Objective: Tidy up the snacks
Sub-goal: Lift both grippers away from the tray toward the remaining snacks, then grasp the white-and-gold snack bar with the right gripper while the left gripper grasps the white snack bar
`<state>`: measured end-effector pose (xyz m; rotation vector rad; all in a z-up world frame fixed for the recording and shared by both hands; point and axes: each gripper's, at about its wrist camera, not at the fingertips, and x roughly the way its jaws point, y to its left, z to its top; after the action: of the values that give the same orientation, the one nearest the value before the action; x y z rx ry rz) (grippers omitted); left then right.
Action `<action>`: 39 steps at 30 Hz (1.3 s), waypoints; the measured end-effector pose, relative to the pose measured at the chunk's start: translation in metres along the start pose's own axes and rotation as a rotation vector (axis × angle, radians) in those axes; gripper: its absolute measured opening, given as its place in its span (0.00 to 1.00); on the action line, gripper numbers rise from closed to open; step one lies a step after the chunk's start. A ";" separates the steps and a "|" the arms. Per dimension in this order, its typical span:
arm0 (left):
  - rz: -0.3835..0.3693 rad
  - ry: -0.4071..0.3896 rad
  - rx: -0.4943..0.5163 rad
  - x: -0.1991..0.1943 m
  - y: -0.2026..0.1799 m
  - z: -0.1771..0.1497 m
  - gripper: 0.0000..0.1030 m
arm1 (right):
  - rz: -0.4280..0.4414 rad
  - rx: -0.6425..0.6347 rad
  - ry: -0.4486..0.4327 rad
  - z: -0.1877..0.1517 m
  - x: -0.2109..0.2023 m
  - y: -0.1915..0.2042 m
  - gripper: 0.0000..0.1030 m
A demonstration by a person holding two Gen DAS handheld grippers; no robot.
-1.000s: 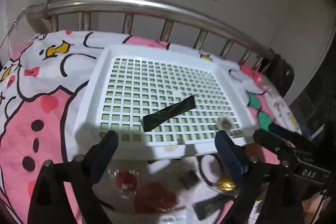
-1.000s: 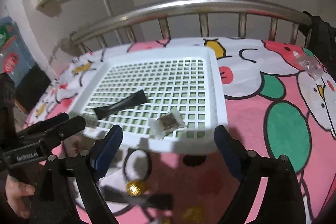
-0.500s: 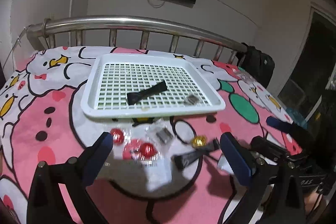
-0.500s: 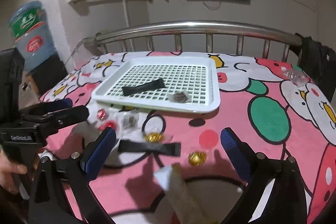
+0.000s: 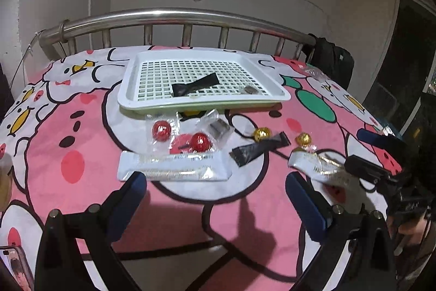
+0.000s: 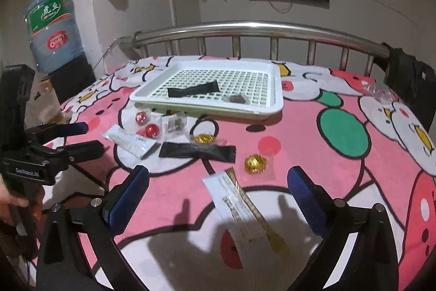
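A white slotted tray [image 5: 130,97] [image 6: 275,108] sits at the far side of the bed. It holds a black sachet [image 5: 194,85] and a small clear-wrapped snack [image 5: 250,89]. In front of it lie two red balls [image 5: 161,129], two gold balls [image 6: 255,163], a black sachet [image 6: 197,150], a small clear packet [image 5: 218,127] and two long white packets [image 5: 174,168] [image 6: 245,212]. My left gripper [image 5: 215,190] is open above the near white packet. My right gripper [image 6: 218,184] is open above the other white packet.
The pink cartoon bedsheet [image 5: 68,149] covers the bed. A steel headboard rail [image 5: 177,15] runs behind the tray. A water jug [image 6: 51,29] stands at the left. A black bag [image 5: 331,62] hangs at the rail's right end. Clear wrappers [image 6: 377,92] lie far right.
Both grippers have pulled back and up from the tray, so the loose snacks in front of it have come into view. Both stay open and empty.
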<state>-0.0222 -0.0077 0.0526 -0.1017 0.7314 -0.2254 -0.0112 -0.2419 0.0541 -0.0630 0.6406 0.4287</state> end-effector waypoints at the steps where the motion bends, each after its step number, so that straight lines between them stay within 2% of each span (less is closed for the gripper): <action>1: 0.000 0.008 0.005 0.000 0.001 -0.002 1.00 | 0.004 0.007 0.007 -0.001 0.001 -0.002 0.99; 8: 0.001 0.075 0.052 0.011 0.004 -0.011 1.00 | 0.041 0.014 0.063 -0.011 0.008 -0.010 0.99; 19: 0.015 0.187 0.118 0.056 0.016 0.007 1.00 | 0.049 -0.016 0.156 -0.021 0.028 -0.014 0.97; 22: 0.031 0.203 0.179 0.062 0.011 0.009 1.00 | 0.033 -0.039 0.174 -0.022 0.032 -0.015 0.95; 26: 0.014 0.253 0.285 0.070 0.007 0.017 1.00 | 0.027 -0.075 0.202 -0.023 0.036 -0.015 0.91; 34: -0.045 0.376 0.413 0.087 0.016 0.026 1.00 | 0.047 -0.103 0.267 -0.026 0.046 -0.016 0.73; 36: -0.054 0.395 0.423 0.088 0.018 0.027 0.99 | 0.051 -0.105 0.280 -0.026 0.048 -0.015 0.63; 39: -0.059 0.407 0.432 0.084 0.018 0.026 0.94 | 0.055 -0.115 0.288 -0.027 0.048 -0.013 0.56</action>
<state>0.0592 -0.0104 0.0141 0.3435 1.0681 -0.4640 0.0131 -0.2412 0.0028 -0.2200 0.9025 0.5147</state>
